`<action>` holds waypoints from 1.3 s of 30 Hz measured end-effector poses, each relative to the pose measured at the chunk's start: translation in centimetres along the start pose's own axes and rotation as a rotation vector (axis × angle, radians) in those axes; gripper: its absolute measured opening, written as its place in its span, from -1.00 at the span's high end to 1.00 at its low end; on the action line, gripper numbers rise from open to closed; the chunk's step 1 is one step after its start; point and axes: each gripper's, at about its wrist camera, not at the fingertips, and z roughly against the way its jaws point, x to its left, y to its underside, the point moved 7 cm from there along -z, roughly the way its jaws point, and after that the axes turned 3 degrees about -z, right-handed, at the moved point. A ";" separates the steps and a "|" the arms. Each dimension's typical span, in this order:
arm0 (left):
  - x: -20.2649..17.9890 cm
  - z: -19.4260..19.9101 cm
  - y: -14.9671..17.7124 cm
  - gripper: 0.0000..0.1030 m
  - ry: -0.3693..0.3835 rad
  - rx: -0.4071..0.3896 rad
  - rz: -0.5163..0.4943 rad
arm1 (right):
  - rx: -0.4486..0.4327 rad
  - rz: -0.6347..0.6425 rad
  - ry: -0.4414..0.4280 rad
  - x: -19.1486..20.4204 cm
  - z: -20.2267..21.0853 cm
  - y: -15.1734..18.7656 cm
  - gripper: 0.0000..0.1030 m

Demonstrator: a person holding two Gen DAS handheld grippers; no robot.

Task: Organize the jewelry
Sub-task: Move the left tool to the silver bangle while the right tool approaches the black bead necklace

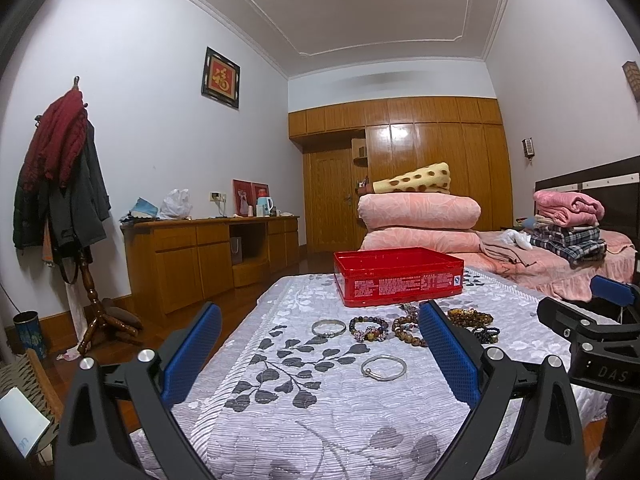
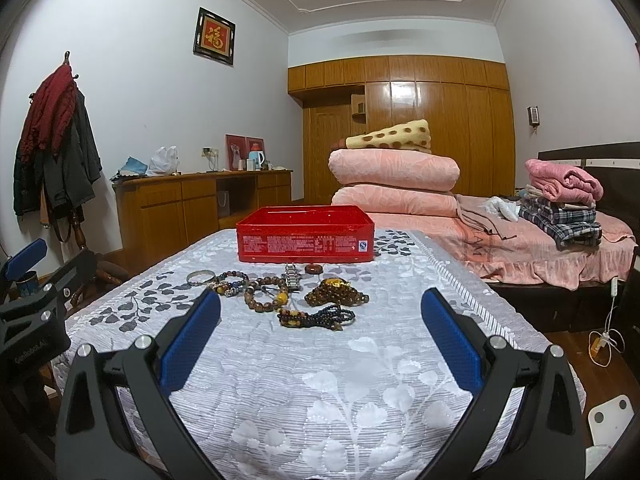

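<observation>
Standing by the table [image 1: 280, 432], I saw both grippers held low over its grey leaf-patterned cloth, side by side and near its front end. The left gripper [image 1: 320, 344] had its blue fingers [image 1: 192, 356] spread wide with nothing between them; the right gripper [image 2: 320, 336] was just the same, its fingers [image 2: 452, 340] well apart and empty.

The jewelry lay in a loose cluster ahead of them, between the grippers and a red tin [image 2: 305, 235] that stood open at the far end of the cloth. One thin silver bangle [image 1: 383, 367] lay alone, nearest the left gripper. Farther on lay a wider silver bangle [image 1: 328, 327], then a multicoloured bead bracelet [image 1: 369, 329] just beside it. From the left side, the right-hand finger hid part of the brown bead bracelet [image 1: 405, 330] and what lay behind it. The right view showed more: an amber-brown bead heap [image 2: 336, 291], a dark bead strand [image 2: 316, 317] in front of it, a metal link piece [image 2: 293, 276] and a small reddish ring [image 2: 313, 269] near the tin. Where the strands overlapped I could not tell one from another.

The tin's inside was hidden by its near wall. A bed [image 2: 560, 256] stacked with pink quilts stood to the right.
</observation>
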 end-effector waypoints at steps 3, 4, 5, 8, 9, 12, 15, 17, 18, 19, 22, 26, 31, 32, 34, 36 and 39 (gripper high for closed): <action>0.4 -0.5 0.2 -0.88 0.013 0.037 0.012 | 0.011 0.000 0.002 -0.3 -0.6 0.4 -0.89; 0.4 -0.8 0.4 -0.88 0.024 0.056 0.014 | 0.017 0.001 0.003 -0.3 -0.7 0.6 -0.89; 0.5 -1.1 0.6 -0.88 0.030 0.073 0.017 | 0.025 0.001 0.005 -0.3 -0.8 0.7 -0.89; 0.4 -1.8 1.3 -0.88 0.050 0.119 0.017 | 0.050 -0.005 0.010 -0.7 -1.2 1.2 -0.89; 0.2 -2.0 1.6 -0.87 0.052 0.127 0.014 | 0.063 -0.008 0.012 -0.8 -1.7 1.2 -0.89; -0.5 -2.9 2.1 -0.87 0.079 0.170 0.003 | 0.100 -0.013 0.016 -1.2 -2.3 1.5 -0.89; -1.0 -4.4 2.8 -0.80 0.114 0.228 0.011 | 0.142 -0.029 0.018 -1.7 -3.1 1.8 -0.89; -1.5 -5.5 3.1 -0.76 0.131 0.272 0.014 | 0.176 -0.043 0.011 -2.1 -3.9 1.9 -0.89; -1.7 -6.0 3.3 -0.75 0.132 0.294 0.011 | 0.191 -0.046 0.014 -2.2 -4.2 2.0 -0.89; -2.1 -6.7 3.6 -0.72 0.142 0.322 0.008 | 0.202 -0.047 0.020 -2.5 -4.6 2.0 -0.89; -3.1 -8.5 4.3 -0.66 0.176 0.391 0.009 | 0.222 -0.048 0.036 -3.2 -5.8 1.9 -0.89; -4.6 -10.8 5.2 -0.66 0.214 0.479 -0.001 | 0.266 -0.067 0.035 -3.9 -7.3 1.9 -0.89; -5.8 -12.9 6.7 -0.46 0.259 0.581 -0.007 | 0.329 -0.090 0.020 -4.2 -9.0 2.4 -0.89; -6.0 -13.2 7.1 -0.33 0.272 0.606 0.000 | 0.336 -0.093 0.020 -4.3 -9.3 2.4 -0.89; -6.1 -13.5 7.5 -0.31 0.274 0.619 0.002 | 0.347 -0.098 0.021 -4.5 -9.7 2.4 -0.89; -6.3 -13.6 7.5 -0.28 0.280 0.626 -0.004 | 0.359 -0.105 0.017 -4.6 -10.2 2.4 -0.89; -6.2 -14.1 7.5 0.02 0.262 0.632 -0.013 | 0.380 -0.108 0.008 -4.4 -10.8 2.5 -0.89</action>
